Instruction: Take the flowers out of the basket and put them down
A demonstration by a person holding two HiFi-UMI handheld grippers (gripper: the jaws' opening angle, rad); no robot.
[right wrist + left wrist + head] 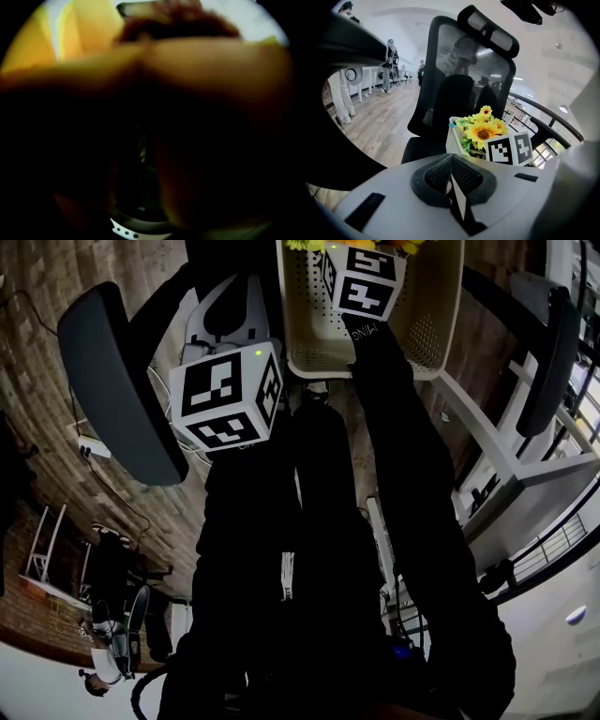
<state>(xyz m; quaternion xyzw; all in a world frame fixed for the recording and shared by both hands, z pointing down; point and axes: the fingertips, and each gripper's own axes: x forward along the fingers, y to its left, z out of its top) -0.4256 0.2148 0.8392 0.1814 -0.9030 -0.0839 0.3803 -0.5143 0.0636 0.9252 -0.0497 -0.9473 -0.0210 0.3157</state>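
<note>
Cream perforated plastic basket point(427, 343) sits between the padded armrests of a black mesh-backed office chair point(459, 89). It holds a bunch of yellow sunflowers point(483, 132) with green leaves. Only the left gripper view shows the blooms whole, standing above the rim; the head view cuts them off at its top edge. The right gripper point(364, 273) reaches into the basket, its marker cube right beside the flower heads. Its own view is nearly black, with blurred yellow and brown petals close against the lens. A greenish streak lies in a narrow slit between the jaws, and whether they pinch it cannot be told. The left gripper point(452, 182) hangs near the basket, outside it, jaws pressed together on nothing.
</note>
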